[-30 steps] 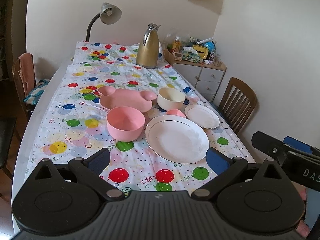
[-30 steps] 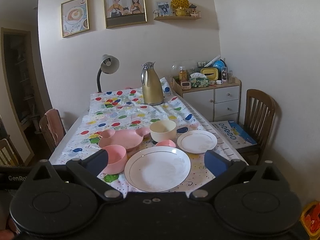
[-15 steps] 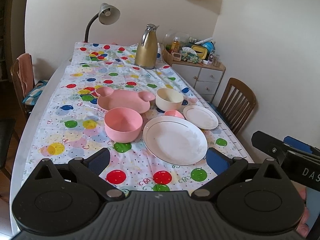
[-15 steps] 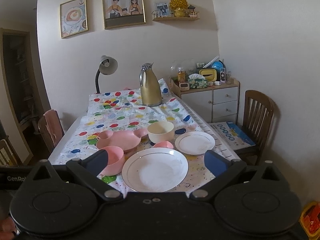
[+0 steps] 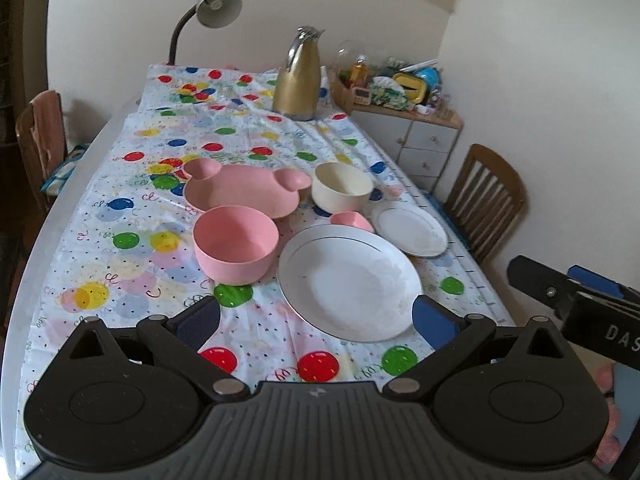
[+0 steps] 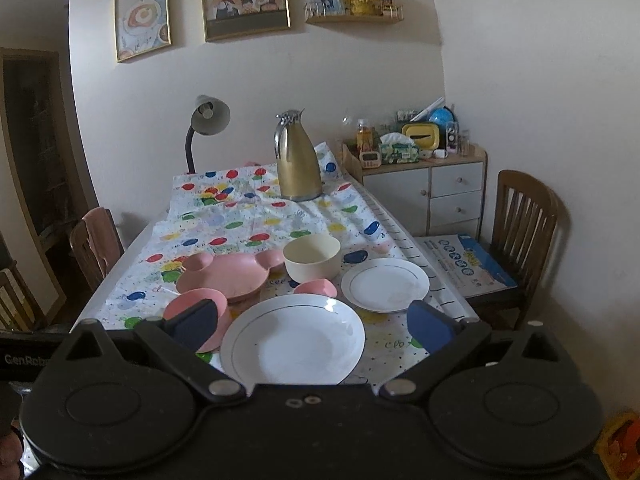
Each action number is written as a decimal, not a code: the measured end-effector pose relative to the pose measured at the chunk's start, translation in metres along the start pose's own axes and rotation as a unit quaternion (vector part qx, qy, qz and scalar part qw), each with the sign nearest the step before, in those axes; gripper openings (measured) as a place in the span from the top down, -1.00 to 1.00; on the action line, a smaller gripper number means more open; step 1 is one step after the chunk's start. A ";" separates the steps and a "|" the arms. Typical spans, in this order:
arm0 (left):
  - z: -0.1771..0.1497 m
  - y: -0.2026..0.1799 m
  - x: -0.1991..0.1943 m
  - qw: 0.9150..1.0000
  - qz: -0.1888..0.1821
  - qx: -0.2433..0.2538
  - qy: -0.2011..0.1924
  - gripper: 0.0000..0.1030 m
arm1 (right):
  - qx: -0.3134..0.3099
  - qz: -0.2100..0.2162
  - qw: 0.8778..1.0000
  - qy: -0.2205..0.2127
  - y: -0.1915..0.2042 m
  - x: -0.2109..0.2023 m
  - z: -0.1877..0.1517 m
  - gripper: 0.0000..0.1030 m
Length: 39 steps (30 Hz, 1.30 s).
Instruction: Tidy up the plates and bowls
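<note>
On the balloon-print tablecloth lie a large white plate point(image 5: 348, 280) point(image 6: 292, 340), a small white plate point(image 5: 408, 228) point(image 6: 385, 284), a pink bowl point(image 5: 236, 242) point(image 6: 182, 306), a pink mouse-eared dish point(image 5: 244, 190) point(image 6: 224, 274), a cream bowl point(image 5: 342, 186) point(image 6: 312, 256) and a small pink bowl point(image 5: 352, 220) point(image 6: 316, 287). My left gripper point(image 5: 316, 320) hovers open before the large plate, holding nothing. My right gripper point(image 6: 312, 326) is open too, held above the table's near end.
A gold thermos jug point(image 5: 298, 76) and a desk lamp point(image 5: 212, 4) stand at the table's far end. A cluttered cabinet point(image 6: 424, 188) and a wooden chair point(image 6: 524, 236) are on the right, another chair point(image 5: 40, 140) on the left.
Both grippers have drifted a little closer to the table, so the dishes sit slightly larger in view. Nothing on the table has moved.
</note>
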<state>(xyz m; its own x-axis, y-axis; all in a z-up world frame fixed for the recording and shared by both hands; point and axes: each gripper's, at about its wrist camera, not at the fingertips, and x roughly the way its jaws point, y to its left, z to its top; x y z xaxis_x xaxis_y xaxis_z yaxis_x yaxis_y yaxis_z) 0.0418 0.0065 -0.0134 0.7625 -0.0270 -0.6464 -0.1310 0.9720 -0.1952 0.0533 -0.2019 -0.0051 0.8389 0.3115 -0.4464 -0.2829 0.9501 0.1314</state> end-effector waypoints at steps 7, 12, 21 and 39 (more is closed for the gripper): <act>0.009 -0.003 0.043 0.999 0.026 -0.016 0.025 -0.99 | -0.008 0.021 0.999 0.046 -0.025 0.050 0.005 -0.93; 0.011 -0.001 0.080 0.997 0.046 -0.034 0.049 -0.99 | -0.021 0.027 0.996 0.086 -0.036 0.096 0.003 -0.85; 0.008 0.007 0.142 0.992 0.076 -0.064 0.084 -0.99 | -0.041 0.043 0.986 0.155 -0.051 0.176 -0.003 -0.48; 0.006 0.020 0.199 0.980 0.067 -0.127 0.135 -0.29 | -0.011 0.082 0.965 0.250 -0.077 0.252 -0.011 0.30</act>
<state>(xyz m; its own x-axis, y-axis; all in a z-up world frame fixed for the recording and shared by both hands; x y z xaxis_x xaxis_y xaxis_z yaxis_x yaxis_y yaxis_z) 0.1945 0.0221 -0.1413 0.5362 0.0022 -0.8441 -0.3986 0.8821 -0.2509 0.2813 -0.1965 -0.1374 0.4549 0.4047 -0.7933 -0.4071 0.8868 0.2190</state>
